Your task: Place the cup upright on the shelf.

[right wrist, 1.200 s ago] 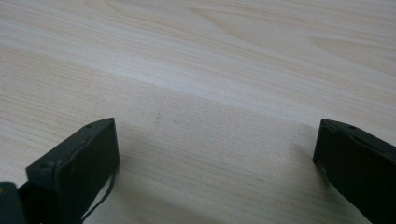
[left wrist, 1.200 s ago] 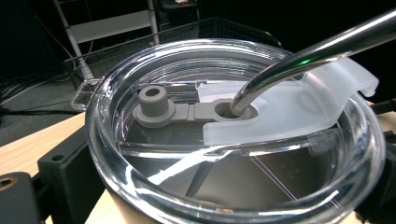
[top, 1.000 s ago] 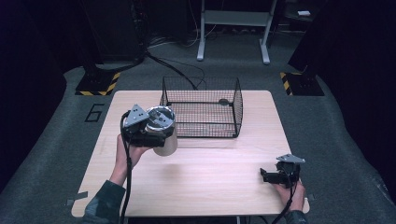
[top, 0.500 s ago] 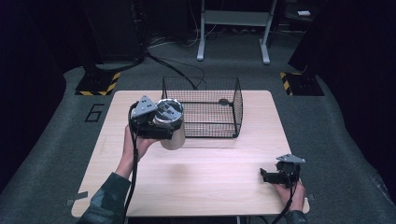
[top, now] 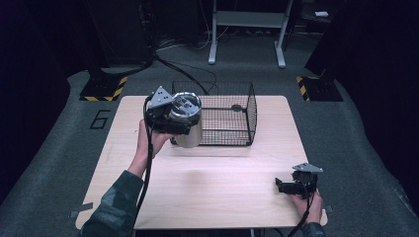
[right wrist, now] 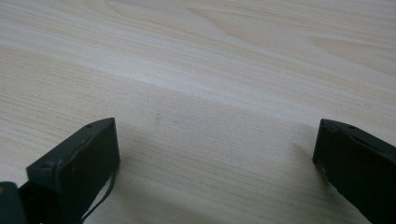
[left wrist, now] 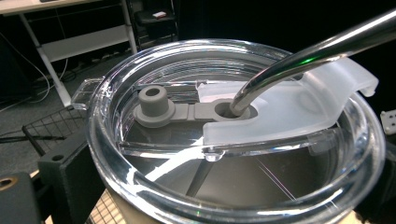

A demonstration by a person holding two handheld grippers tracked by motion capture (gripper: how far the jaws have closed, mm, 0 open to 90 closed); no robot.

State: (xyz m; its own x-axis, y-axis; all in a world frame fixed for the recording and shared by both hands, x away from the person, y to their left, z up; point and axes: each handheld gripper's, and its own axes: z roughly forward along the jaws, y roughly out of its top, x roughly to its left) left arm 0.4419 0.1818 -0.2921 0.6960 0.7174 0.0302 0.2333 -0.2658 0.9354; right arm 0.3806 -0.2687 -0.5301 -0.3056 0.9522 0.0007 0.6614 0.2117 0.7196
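While the left gripper (top: 184, 121) grips the tumbler (top: 188, 134), its jaws hide.

We see a tumbler (top: 187, 129) of brushed, softly shining steel, its lid (left wrist: 233, 140) of clear glossy plastic with a frosted flap and a matt grey rubber plug. A polished metal straw (left wrist: 303, 53) mirrors the light. The basket (top: 227, 118) is thin black wire mesh. The tabletop (right wrist: 210, 70) is pale, smooth, matt wood grain. Both grippers' jaws look like matt black plastic.
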